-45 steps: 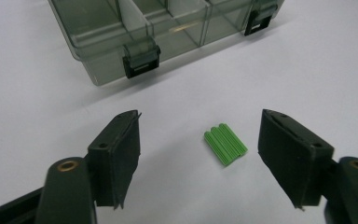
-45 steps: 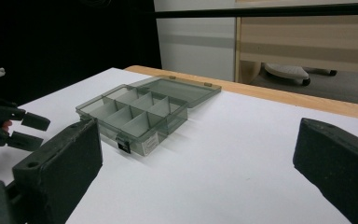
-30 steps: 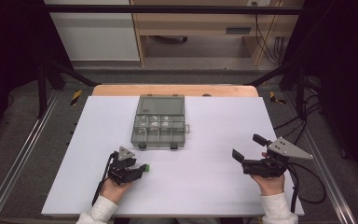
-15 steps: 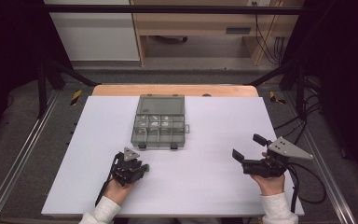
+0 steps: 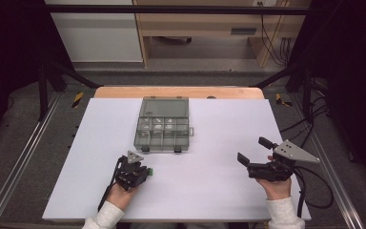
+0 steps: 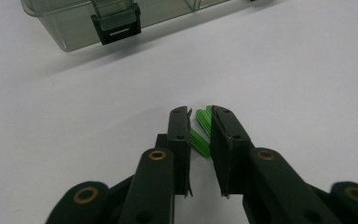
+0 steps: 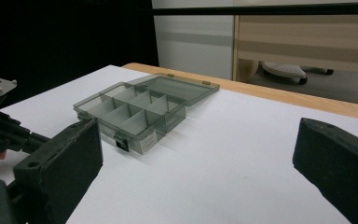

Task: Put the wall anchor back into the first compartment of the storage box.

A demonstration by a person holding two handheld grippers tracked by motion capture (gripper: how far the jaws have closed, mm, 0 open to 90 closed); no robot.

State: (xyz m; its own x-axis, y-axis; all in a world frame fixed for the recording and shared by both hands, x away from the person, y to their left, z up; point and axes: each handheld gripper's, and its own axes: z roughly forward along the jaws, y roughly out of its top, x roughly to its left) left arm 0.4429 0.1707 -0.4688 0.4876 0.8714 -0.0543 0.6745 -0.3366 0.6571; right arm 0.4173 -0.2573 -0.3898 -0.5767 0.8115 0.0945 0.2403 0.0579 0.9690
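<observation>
The left gripper (image 5: 145, 172) sits low over the white table (image 5: 209, 191), near its front edge, with its jaws drawn close around green plugs (image 6: 201, 133) — small ribbed plastic pieces lying between the two black pads. In the left gripper view the plugs poke out past the jaw tips and a narrow gap remains between the pads, so the grip looks closed on them, with the plugs resting on or just above the table. From the high view a speck of green (image 5: 150, 171) shows at the gripper's tip.

Just beyond the left gripper lies the box (image 5: 163, 128), a smoky clear organiser with its lid folded back flat toward the far side and its compartments open to the top. Its front latch (image 6: 116, 28) stands close ahead of the left jaws, not touching them.

The right gripper (image 5: 253, 156) is held well apart, at the table's right side, jaws spread wide and holding nothing — in its own view the box (image 7: 135, 112) shows between the two pads, farther off
</observation>
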